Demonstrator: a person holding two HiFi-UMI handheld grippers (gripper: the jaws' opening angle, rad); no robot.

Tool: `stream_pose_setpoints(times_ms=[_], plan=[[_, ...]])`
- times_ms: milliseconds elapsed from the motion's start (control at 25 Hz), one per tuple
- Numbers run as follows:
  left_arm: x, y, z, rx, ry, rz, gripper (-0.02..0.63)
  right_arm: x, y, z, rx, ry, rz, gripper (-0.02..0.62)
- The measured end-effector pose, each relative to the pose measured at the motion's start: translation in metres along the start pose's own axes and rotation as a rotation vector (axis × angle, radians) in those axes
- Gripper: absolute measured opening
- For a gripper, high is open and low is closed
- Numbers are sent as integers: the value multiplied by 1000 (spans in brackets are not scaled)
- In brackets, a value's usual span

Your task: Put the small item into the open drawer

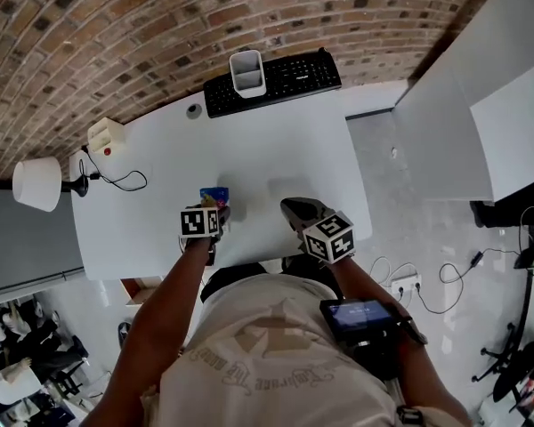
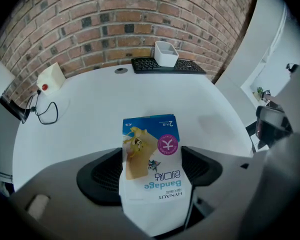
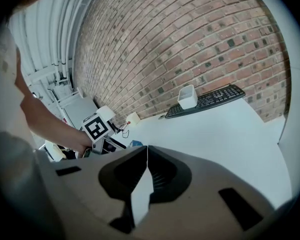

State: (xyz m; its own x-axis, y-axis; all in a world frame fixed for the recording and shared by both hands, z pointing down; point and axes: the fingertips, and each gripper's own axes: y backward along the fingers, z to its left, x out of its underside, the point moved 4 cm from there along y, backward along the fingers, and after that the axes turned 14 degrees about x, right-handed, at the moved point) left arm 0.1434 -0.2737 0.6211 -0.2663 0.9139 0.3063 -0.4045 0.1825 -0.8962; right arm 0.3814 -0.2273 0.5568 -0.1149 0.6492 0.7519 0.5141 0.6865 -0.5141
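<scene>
Carry step: left gripper (image 2: 151,159) jaws pinch bandage pkt (image 2: 150,136) above near bench (image 1: 276,158) edge; right gripper (image 3: 146,154) jaws pressed together, empty. Next: bring pkt to drawer, unseen here.

a: what lies at the far side of the white flat table (image 1: 276,149)?
b: the black plastic keyboard (image 1: 285,80) lies along the far edge, just before the red brick wall (image 1: 160,25). the white rectangular plastic container (image 1: 247,72) stands on the keyboard's left part.
a: and at the left?
b: the small cream box with a red button (image 1: 106,135) stands near the far left corner, and the thin black cable (image 1: 116,178) lies just before it. the white round lamp shade (image 1: 37,183) is beyond the table's left end.
a: and the near side?
b: the blue and white paper bandage packet (image 2: 150,134) sits between the jaws of the left gripper (image 2: 151,159), over the table's near part. the right gripper (image 3: 147,156) is to its right, apart from it, by the near edge.
</scene>
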Motion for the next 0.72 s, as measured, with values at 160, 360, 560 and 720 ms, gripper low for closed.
stream_pose_setpoints(times_ms=[160, 360, 560, 720], plan=[[2, 14, -1, 31, -4, -49, 371, 2, -10, 16, -22, 8, 9, 6], [12, 31, -2, 69, 22, -96, 371, 11, -26, 39, -56, 21, 42, 6], [28, 48, 5, 94, 48, -136, 371, 16, -41, 60, -77, 44, 64, 6], [41, 57, 10, 109, 48, -167, 371, 20, -47, 76, -95, 71, 77, 6]])
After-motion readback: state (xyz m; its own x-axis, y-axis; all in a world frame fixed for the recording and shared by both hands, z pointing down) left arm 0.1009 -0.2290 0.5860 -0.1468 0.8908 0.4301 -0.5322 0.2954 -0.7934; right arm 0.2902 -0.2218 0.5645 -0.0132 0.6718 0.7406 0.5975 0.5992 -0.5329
